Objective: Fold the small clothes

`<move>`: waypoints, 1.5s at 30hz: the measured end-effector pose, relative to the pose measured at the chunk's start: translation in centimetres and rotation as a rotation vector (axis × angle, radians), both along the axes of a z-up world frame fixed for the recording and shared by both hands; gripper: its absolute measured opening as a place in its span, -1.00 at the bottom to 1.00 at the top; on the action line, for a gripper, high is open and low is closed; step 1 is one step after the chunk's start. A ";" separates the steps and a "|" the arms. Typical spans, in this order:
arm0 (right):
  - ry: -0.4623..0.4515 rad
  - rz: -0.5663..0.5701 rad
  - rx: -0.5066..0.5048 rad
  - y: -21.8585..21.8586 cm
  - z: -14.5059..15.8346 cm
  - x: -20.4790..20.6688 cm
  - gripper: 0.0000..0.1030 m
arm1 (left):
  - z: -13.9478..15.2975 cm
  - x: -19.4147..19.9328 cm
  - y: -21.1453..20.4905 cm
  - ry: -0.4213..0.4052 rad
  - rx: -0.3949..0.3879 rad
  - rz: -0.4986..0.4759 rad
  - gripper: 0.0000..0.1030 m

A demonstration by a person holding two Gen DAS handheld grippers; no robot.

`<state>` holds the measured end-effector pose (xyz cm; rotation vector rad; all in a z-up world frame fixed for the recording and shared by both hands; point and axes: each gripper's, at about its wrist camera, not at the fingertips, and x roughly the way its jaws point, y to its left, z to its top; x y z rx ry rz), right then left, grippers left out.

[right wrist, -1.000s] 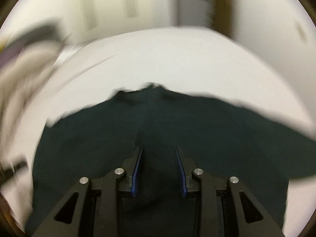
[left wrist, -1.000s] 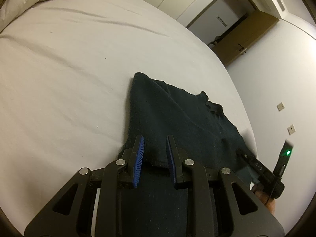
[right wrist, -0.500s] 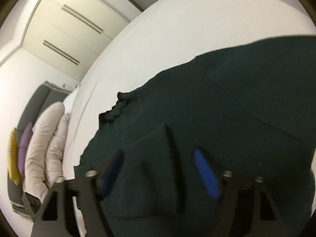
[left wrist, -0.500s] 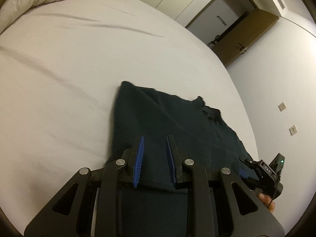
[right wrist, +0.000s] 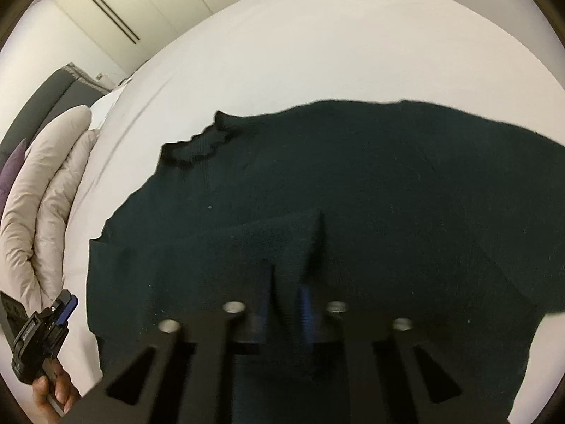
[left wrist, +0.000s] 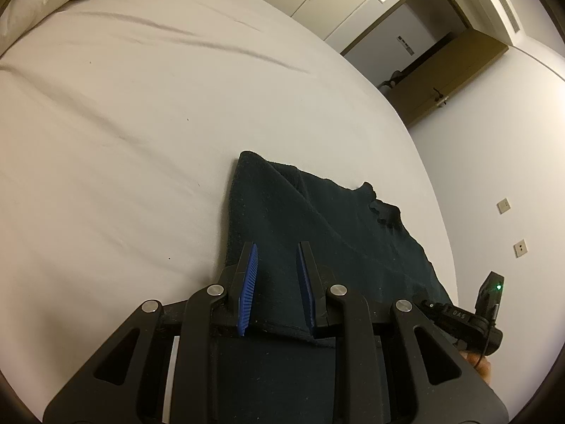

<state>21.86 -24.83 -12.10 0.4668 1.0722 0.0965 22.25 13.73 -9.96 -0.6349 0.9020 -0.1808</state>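
A dark green knitted sweater [left wrist: 317, 219] lies spread on the white bed sheet [left wrist: 123, 123], its frilled neck [right wrist: 197, 148] towards the pillows. My left gripper [left wrist: 276, 275] hovers over the sweater's near hem. Its blue pads [left wrist: 249, 282] stand a narrow gap apart and pinch nothing I can see. My right gripper [right wrist: 286, 296] is blurred. Its jaws are closing on a raised fold of the sweater [right wrist: 310, 240] that stands between them. In the right wrist view the left gripper [right wrist: 65, 305] and the hand on it sit beside the sweater's edge. In the left wrist view the right gripper [left wrist: 429, 305] rests at the garment's right edge.
Beige pillows [right wrist: 46, 194] and a purple cushion [right wrist: 10, 173] line the head of the bed. White wardrobe doors [right wrist: 123, 10] stand behind the bed. A brown door [left wrist: 448, 81] stands open in the far wall, and sockets [left wrist: 519, 248] are set in the wall beside the bed.
The right gripper's jaws went from wide over the sweater to narrow around a pinched-up fold, and its view swung and dipped. The left gripper's pads kept the same gap.
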 end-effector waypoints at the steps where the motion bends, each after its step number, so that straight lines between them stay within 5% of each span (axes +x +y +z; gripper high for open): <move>1: -0.009 -0.004 -0.003 -0.3 0.2 -0.1 -0.82 | 0.1 0.0 0.0 -0.002 0.003 -0.002 -0.58; 7: -0.043 -0.093 -0.001 -4.5 1.0 -0.1 -0.85 | 1.1 0.8 0.1 -0.020 0.041 -0.006 -0.58; 14: -0.037 -0.041 -0.067 -3.9 -0.3 0.2 -0.78 | 1.0 2.8 -3.9 -0.010 0.147 -0.104 -0.58; 20: -0.062 -0.016 -0.077 -3.8 -0.3 -0.2 -0.46 | -2.6 5.5 -7.5 0.079 0.385 -0.165 -0.58; 24: -0.068 -0.019 -0.057 -4.7 -0.6 -0.4 -0.27 | -3.2 4.8 -9.3 0.028 0.589 -0.211 -0.55; 28: -0.074 -0.159 0.029 -9.1 0.1 -2.8 0.05 | -3.3 4.4 -9.1 0.030 0.614 -0.195 -0.51; 32: -0.170 -0.344 0.081 -15.6 1.8 -9.6 0.36 | -3.4 4.1 -9.7 0.032 0.694 -0.188 -0.51; 34: -0.174 -0.473 0.149 -19.8 1.3 -14.0 0.36 | -3.6 4.3 -9.8 0.038 0.721 -0.163 -0.40; 37: -0.156 -0.673 0.250 -25.9 -0.5 -20.3 0.36 | -4.3 4.3 -8.0 0.063 0.701 -0.082 0.21; 41: -0.197 -0.789 0.382 -31.1 -2.2 -24.5 0.10 | -4.0 3.9 -8.3 0.050 0.752 -0.099 0.22; 45: -0.209 -0.870 0.476 -33.6 -2.4 -24.2 0.19 | -2.4 3.0 -8.6 0.051 0.736 -0.072 0.21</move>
